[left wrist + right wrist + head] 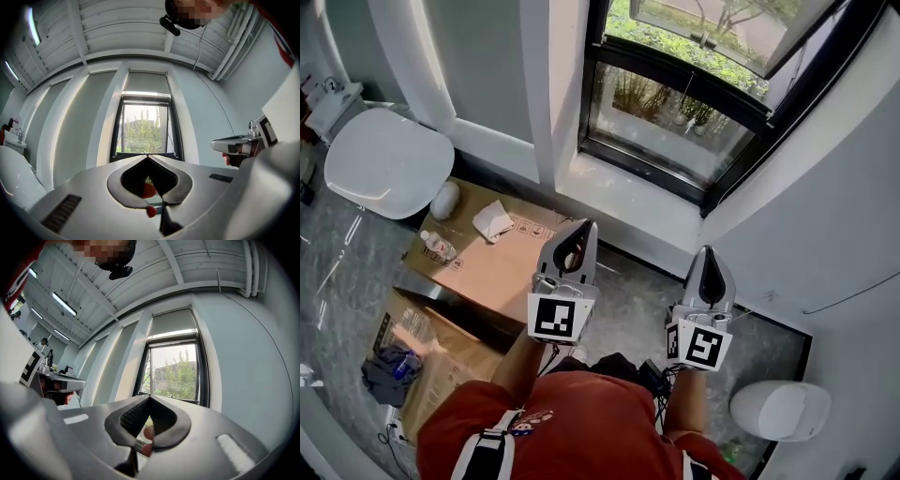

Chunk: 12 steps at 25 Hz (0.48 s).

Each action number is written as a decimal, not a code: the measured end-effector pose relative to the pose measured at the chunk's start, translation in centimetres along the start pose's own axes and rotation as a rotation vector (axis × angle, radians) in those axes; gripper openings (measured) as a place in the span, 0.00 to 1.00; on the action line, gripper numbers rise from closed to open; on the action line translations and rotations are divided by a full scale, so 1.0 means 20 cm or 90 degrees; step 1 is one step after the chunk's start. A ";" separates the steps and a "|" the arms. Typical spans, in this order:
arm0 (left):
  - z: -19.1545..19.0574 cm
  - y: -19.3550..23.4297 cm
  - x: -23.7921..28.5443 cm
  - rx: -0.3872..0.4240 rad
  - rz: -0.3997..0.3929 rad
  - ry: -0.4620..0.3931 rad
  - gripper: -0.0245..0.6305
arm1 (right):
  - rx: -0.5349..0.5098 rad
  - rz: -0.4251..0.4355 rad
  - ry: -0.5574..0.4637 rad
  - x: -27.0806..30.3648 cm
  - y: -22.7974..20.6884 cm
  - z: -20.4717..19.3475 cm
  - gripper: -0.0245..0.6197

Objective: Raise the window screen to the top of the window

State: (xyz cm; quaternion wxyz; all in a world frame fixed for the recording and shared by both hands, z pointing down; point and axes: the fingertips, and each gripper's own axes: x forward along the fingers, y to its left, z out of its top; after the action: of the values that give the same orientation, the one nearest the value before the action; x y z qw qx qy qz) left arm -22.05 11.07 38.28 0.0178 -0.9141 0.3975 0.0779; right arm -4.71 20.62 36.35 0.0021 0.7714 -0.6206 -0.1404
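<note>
A tall black-framed window (144, 129) stands straight ahead of both grippers; it also shows in the right gripper view (176, 369) and the head view (675, 112). Its grey screen (145, 82) covers only the top part of the opening, with its lower edge well above the sill; the right gripper view shows that screen (173, 322) too. My left gripper (581, 230) and right gripper (710, 251) are held side by side in front of the sill, well short of the glass. Both point at the window. The left gripper (148, 156) and right gripper (150, 397) are shut with nothing between the jaws.
A cardboard box (487, 272) stands left of me below the sill, with a water bottle (439, 246) and a white cloth (494, 221) on it. A white toilet lid (389, 164) is further left. A white bin (783, 411) sits on the floor at right.
</note>
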 end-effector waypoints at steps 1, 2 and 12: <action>0.00 0.00 0.01 0.001 -0.001 0.002 0.04 | 0.003 -0.002 0.000 0.01 -0.01 -0.01 0.05; -0.02 0.01 0.03 0.001 -0.001 0.004 0.04 | 0.007 -0.004 0.001 0.02 -0.01 -0.02 0.05; -0.11 0.03 0.31 0.028 -0.005 0.014 0.04 | 0.060 -0.048 -0.008 0.25 -0.20 -0.19 0.05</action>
State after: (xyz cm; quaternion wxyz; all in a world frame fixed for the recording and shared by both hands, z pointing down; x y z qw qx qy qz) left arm -18.07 5.88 39.49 0.0340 -0.9158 0.3958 0.0587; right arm 0.83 16.07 38.16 -0.0439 0.7926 -0.5970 -0.1159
